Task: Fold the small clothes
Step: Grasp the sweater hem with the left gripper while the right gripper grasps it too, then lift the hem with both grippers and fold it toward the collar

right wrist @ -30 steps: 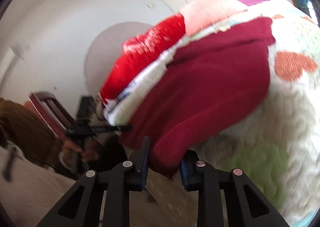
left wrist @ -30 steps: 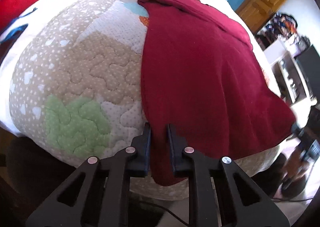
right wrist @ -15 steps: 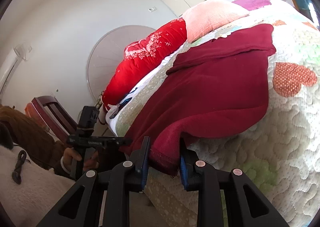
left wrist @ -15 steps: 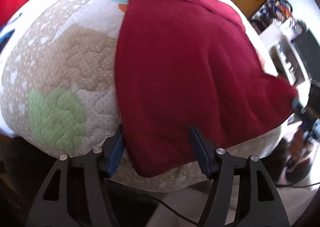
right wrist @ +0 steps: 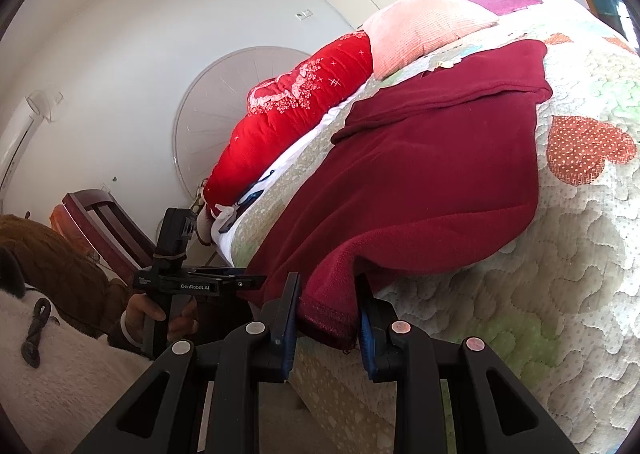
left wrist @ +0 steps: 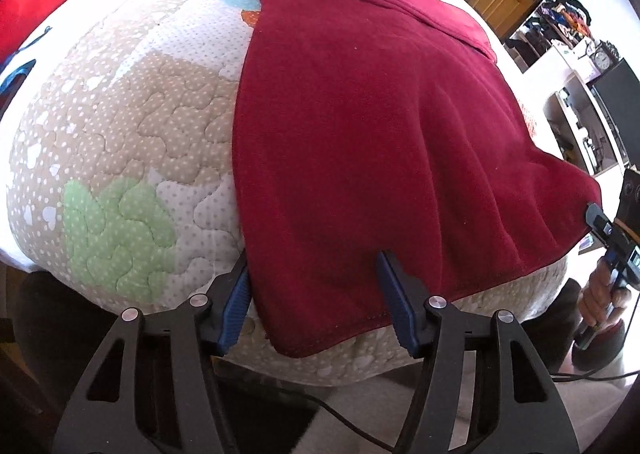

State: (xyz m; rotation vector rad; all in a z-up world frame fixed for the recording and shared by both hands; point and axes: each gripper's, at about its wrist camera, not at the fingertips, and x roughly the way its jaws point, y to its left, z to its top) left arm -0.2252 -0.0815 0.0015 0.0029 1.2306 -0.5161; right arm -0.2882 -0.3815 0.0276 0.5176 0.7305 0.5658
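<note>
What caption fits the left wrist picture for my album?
Open left tool straddling the corner of a dark red fleece garment spread on a patchwork quilt.

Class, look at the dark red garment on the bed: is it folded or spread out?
Mostly spread out. The garment lies flat across the quilt, one far strip turned over, while the right gripper pinches a near corner.

Right gripper (left wrist: 596, 214) in left wrist view: only a tip shows at the maroon garment (left wrist: 380, 142) corner, rest cut by frame edge, grip unclear there. Garment hem hides the quilt (left wrist: 120, 142) edge beneath. Shelf clutter (left wrist: 568, 18) far right too small to identify. Red pillow (right wrist: 296, 110) partly behind the garment in right wrist view; chair (right wrist: 100, 222) mostly hidden.
</note>
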